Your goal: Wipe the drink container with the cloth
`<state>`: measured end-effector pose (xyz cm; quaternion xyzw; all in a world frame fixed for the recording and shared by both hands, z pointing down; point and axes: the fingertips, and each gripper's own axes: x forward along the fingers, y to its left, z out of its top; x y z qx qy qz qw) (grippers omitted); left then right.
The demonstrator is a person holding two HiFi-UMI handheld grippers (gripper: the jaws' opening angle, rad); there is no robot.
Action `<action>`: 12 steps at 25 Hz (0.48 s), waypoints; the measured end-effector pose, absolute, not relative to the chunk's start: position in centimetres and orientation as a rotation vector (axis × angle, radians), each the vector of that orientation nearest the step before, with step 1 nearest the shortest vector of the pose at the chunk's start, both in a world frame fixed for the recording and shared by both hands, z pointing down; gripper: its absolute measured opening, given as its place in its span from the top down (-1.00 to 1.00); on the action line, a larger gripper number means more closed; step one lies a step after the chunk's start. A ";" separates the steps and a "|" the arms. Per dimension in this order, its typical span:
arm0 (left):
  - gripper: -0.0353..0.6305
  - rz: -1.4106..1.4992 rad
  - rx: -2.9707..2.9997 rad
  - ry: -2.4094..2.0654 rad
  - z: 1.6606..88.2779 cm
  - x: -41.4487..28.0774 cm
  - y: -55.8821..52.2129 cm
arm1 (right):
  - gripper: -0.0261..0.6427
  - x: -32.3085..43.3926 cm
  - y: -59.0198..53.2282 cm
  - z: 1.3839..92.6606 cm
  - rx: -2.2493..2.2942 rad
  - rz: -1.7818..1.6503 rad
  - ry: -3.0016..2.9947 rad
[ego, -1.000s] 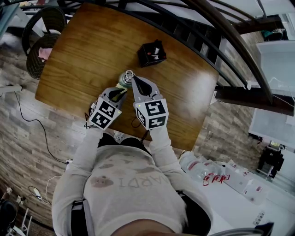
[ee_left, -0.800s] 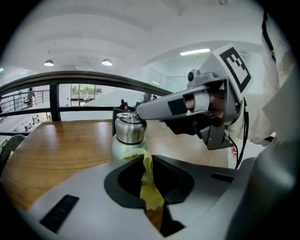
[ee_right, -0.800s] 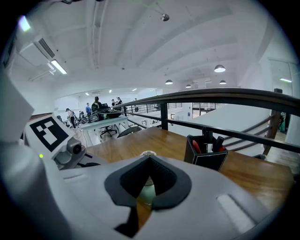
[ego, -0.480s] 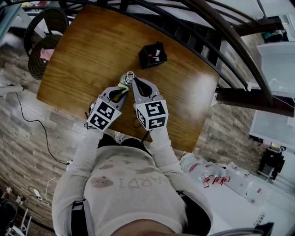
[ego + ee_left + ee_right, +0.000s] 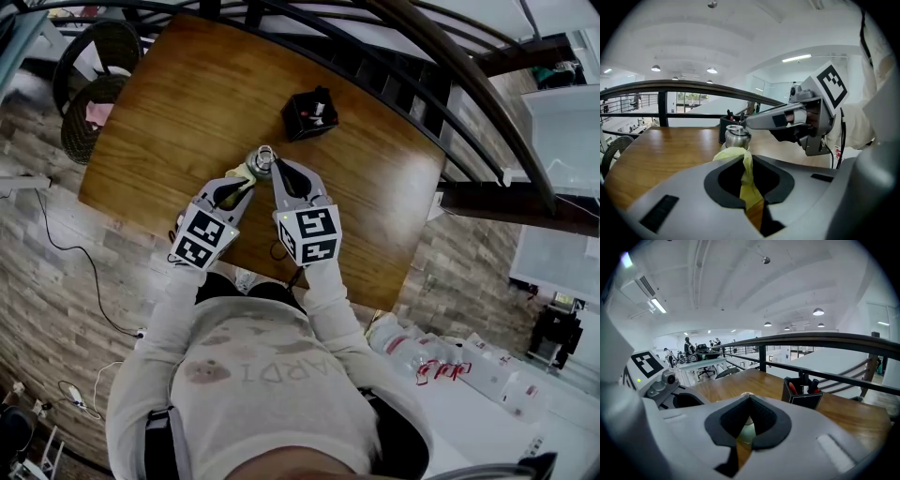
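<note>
Left gripper (image 5: 240, 180): jaws clamped on the yellow cloth (image 5: 749, 187), which bunches out past the fingertips, right up against the drink container (image 5: 737, 136) just ahead. Right gripper (image 5: 270, 167): jaws closed around the drink container's top, and it crosses in front of the left tips. A black pen holder (image 5: 309, 114) sits beyond both sets of tips, apart, on the wooden table (image 5: 169, 122). A railing (image 5: 394, 89) runs behind it.

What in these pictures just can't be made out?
- Lower body of the drink container: in the left gripper view, behind the yellow cloth and left tongs; in the right gripper view, behind the right tongs.
- Contents of the black holder: head view, too small.
- Part of the table near edge: head view, under the person's arms.
</note>
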<state>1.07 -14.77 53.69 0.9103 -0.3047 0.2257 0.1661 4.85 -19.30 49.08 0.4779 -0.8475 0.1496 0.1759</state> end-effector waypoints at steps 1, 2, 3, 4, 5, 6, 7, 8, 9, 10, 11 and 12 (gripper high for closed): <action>0.80 0.630 2.590 -0.883 53.4 0.8 -14.7 | 0.89 5.0 -19.2 49.0 1.355 0.424 -2.402; 0.80 0.616 2.589 -0.898 53.1 0.6 -14.7 | 0.89 5.1 -19.0 48.9 1.356 0.424 -2.403; 0.80 0.601 2.590 -0.913 52.8 0.4 -14.7 | 0.89 5.2 -18.8 48.7 1.359 0.426 -2.406; 0.80 0.589 2.592 -0.925 52.5 0.2 -14.6 | 0.89 5.3 -18.6 48.6 1.363 0.428 -2.409; 0.80 0.583 2.596 -0.936 52.2 0.0 -14.5 | 0.89 5.3 -18.4 48.4 1.367 0.431 -2.413; 0.80 0.582 2.601 -0.946 52.0 -0.2 -14.4 | 0.89 5.4 -18.2 48.3 1.371 0.433 -2.418; 0.80 0.585 2.604 -0.954 51.9 -0.4 -14.2 | 0.89 5.4 -18.0 48.1 1.375 0.433 -2.423; 0.80 0.585 2.605 -0.963 51.8 -0.6 -14.1 | 0.89 5.4 -17.7 47.9 1.378 0.430 -2.426; 0.80 0.575 2.607 -0.973 51.4 -0.7 -14.0 | 0.89 5.5 -17.5 47.8 1.381 0.426 -2.428; 0.80 0.557 2.610 -0.986 51.0 -0.8 -13.9 | 0.89 5.5 -17.2 47.6 1.385 0.422 -2.430; 0.80 0.539 2.614 -1.000 50.5 -0.9 -13.8 | 0.89 5.6 -17.0 47.4 1.388 0.419 -2.433; 0.80 0.523 2.618 -1.016 50.0 -1.0 -13.8 | 0.89 5.7 -16.7 47.2 1.392 0.417 -2.436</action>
